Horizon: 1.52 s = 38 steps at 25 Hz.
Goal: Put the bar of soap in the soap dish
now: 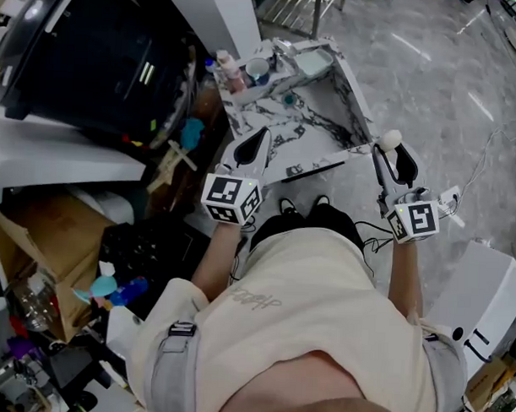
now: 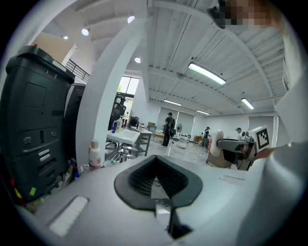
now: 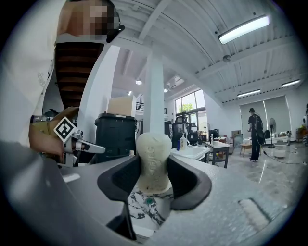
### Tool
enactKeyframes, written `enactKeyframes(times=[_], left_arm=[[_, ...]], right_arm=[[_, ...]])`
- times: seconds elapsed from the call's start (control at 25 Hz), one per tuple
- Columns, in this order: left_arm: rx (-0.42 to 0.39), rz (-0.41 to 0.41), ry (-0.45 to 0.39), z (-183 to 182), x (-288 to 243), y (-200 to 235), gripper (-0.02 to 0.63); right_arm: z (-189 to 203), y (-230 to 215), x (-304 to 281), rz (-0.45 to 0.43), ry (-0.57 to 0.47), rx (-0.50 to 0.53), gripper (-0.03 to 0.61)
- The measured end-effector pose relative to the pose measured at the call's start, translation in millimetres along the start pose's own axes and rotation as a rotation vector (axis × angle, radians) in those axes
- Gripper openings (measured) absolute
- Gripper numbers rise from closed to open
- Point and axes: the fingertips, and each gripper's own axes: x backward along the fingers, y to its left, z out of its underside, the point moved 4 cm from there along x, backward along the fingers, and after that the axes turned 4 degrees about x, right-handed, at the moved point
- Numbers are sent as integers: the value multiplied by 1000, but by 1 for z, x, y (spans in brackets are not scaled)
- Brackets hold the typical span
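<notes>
We hold the right gripper [image 1: 388, 155] over the near right corner of the marbled sink [image 1: 353, 101], its jaws clenched on the bar of soap [image 1: 390, 140]. In the right gripper view the pale, rounded bar stands upright between the two black pads. It is pinched at its sides, and its top rises well above them. Below it we see the veined basin and its drain [image 3: 149, 201].

Our left gripper [image 1: 260, 142] hangs over the sink's near left edge, well apart from the right one. Its jaws are pressed together at the tips with nothing between them, as the left gripper view shows plainly.

On the far rim of the sink sits a pale dish [image 1: 312, 61], and the soap is nowhere near it. At the far left corner a bottle [image 1: 229, 71] with a pink cap stands just beside a small cup [image 1: 258, 70].
</notes>
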Motion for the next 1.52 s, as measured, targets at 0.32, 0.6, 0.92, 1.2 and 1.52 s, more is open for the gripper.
enactKeyframes(times=[0.32, 0.6, 0.92, 1.2, 1.52], left_arm=[[-8, -86, -42, -14, -4, 14, 17], [8, -211, -49, -31, -23, 24, 17], [44, -322, -70, -40, -59, 24, 17], [78, -402, -48, -26, -75, 19, 17], [110, -482, -23, -14, -70, 12, 17]], right_arm=[[4, -23, -46, -72, 7, 45, 181], [8, -69, -113, -210, 17, 141, 180], [51, -101, -197, -491, 138, 285, 181], [94, -102, -270, -689, 234, 474, 181], [134, -94, -327, -840, 323, 871, 180]])
